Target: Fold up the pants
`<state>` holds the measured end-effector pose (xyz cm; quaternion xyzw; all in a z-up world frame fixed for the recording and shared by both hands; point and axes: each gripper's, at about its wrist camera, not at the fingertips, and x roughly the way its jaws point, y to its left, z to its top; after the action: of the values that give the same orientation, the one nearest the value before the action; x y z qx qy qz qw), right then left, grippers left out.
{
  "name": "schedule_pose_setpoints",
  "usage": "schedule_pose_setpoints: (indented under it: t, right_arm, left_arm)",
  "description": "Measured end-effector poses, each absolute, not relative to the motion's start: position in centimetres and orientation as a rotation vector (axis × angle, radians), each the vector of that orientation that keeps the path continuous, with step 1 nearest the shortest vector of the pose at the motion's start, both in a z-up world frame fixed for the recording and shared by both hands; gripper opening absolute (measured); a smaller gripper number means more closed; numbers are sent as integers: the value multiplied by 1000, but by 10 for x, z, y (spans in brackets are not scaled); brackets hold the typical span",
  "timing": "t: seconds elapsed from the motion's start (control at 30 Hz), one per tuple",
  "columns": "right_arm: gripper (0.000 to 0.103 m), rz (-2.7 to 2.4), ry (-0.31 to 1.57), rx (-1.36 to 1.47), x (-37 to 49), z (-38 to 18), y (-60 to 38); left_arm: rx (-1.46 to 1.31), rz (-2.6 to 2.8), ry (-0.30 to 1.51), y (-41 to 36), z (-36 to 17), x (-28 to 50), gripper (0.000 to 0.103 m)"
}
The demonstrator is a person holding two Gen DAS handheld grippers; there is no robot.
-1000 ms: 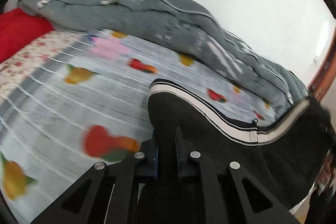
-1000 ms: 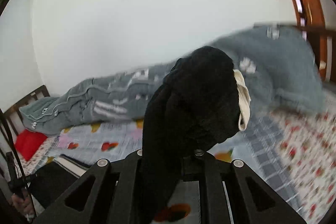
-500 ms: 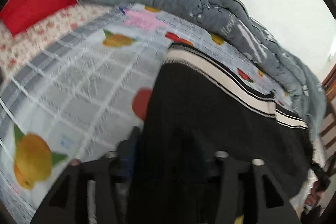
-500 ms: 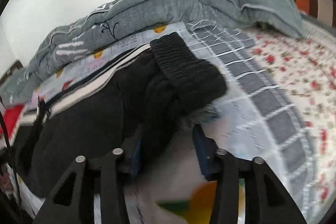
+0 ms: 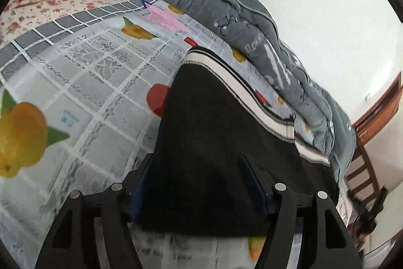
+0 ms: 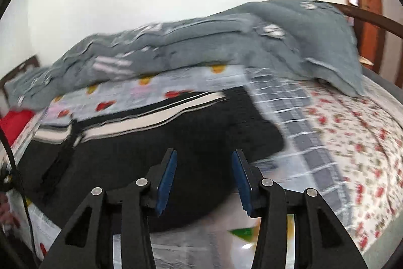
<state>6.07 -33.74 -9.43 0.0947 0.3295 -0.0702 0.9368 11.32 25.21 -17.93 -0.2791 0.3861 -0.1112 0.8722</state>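
Black pants [image 5: 214,143] flat on the bed [image 5: 83,82]; right view blurred.
Both grippers, left [image 5: 199,183] and right [image 6: 204,175], spread; the left's blue pads partly hidden by fabric toward 6 o'clock.

The grey quilt [image 5: 254,42] bears script, seemingly "flower"; sheet print illegible.
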Motion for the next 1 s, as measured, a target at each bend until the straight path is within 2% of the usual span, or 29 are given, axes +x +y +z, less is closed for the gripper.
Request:
schedule_pose_setpoints:
  t: [0.17, 0.27, 0.47, 0.53, 0.77, 1.0]
  right_arm:
    - [45, -66, 815, 222, 88, -143, -309]
    - [46, -93, 820, 174, 86, -161, -299]
    - [46, -122, 813, 133, 82, -160, -289]
    - [46, -118, 818, 153, 83, -159, -289]
    - [46, -89, 803, 196, 71, -154, -290]
    - [46, -29, 795, 266, 51, -152, -307]
  left_arm:
    - [-508, -205, 814, 240, -179, 123, 67]
    - [-521, -242, 823, 242, -178, 105, 67]
    - [-481, -267, 800, 239, -176, 66, 69]
    - [-491, -261, 801, 237, -176, 70, 73]
    - [-654, -194, 792, 237, -180, 101, 75]
    - [-708, -194, 786, 229, -181, 74, 75]
